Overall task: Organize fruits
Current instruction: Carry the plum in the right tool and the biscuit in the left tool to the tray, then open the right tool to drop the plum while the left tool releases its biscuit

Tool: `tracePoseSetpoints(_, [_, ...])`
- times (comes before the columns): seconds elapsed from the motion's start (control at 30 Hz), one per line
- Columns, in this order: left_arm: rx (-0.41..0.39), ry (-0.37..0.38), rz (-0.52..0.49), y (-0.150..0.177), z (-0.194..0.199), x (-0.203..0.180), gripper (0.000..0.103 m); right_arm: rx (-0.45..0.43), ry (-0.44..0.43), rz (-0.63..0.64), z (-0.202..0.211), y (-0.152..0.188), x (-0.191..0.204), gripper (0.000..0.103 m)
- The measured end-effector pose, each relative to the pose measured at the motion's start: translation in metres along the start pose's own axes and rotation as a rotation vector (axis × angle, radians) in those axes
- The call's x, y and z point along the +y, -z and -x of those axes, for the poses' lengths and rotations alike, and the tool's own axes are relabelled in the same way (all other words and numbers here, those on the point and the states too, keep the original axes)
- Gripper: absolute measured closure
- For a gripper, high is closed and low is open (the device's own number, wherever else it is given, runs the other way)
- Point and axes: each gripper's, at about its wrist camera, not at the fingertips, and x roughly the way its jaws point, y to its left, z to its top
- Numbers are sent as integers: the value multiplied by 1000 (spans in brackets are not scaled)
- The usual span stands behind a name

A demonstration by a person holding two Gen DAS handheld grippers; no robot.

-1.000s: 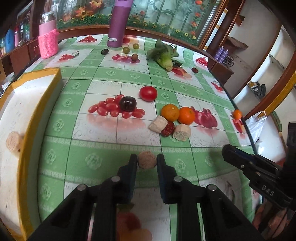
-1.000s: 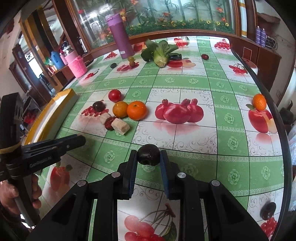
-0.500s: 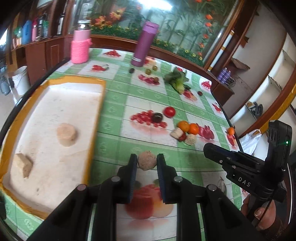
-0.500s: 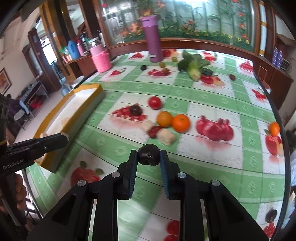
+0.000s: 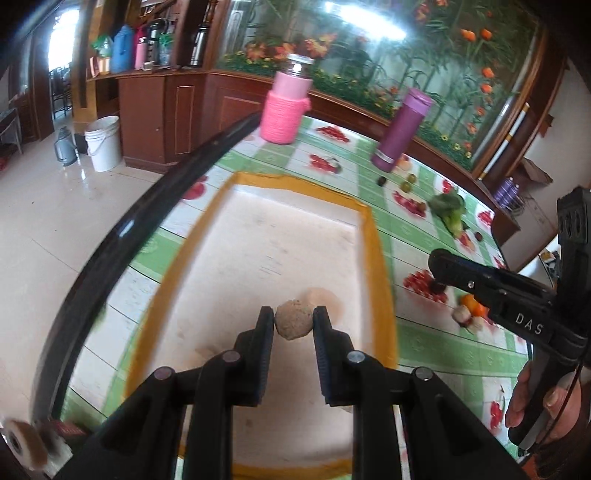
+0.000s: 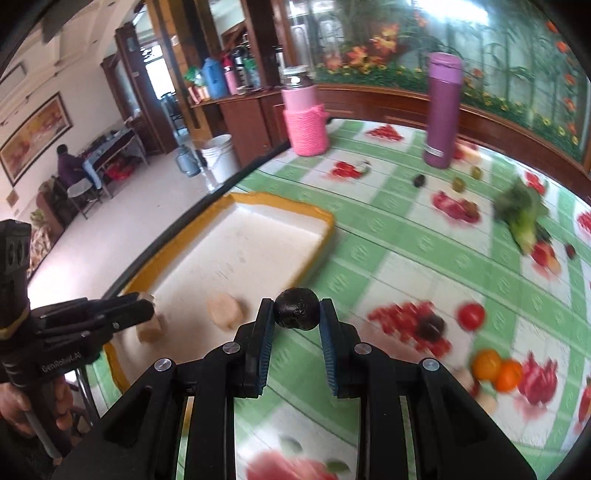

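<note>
Light: bright daylight, doorway far left of jaws | Glare: streak on glass panel [image 5: 369, 18] beyond jaws | Blur: table [image 6: 406, 258] smeared, jaws sharp | Edges: fisheye bending, dark corners

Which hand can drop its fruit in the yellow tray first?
Left, probably. The left hand-held gripper holds its tan fruit over the tray; the right one's dark fruit looks beside it.

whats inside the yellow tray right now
In the yellow tray, two pale beige pieces: a round one and a chunk, partly covered by the left tool. The near end is hidden.
</note>
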Motion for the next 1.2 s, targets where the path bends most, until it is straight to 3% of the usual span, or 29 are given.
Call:
tracePoseSetpoints(0.2, [32, -28, 35, -13, -23, 31, 79, 63, -3, 56, -60, -33, 22, 79])
tracePoseSetpoints(0.47, [83, -41, 42, -19, -50, 45, 79, 160, 25, 83, -116, -44, 15, 79])
tracePoseSetpoints(0.93, [128, -112, 13, -19, -65, 48, 77, 219, 25, 139, -139, -37, 16, 76])
tracePoseSetpoints(1.0, [131, -120, 0, -18, -64, 46, 71, 212, 29, 144, -137, -36, 17, 70])
tracePoseSetpoints(1.2, [115, -159, -15, -13, -55, 42, 53, 198, 28, 137, -123, -32, 17, 70])
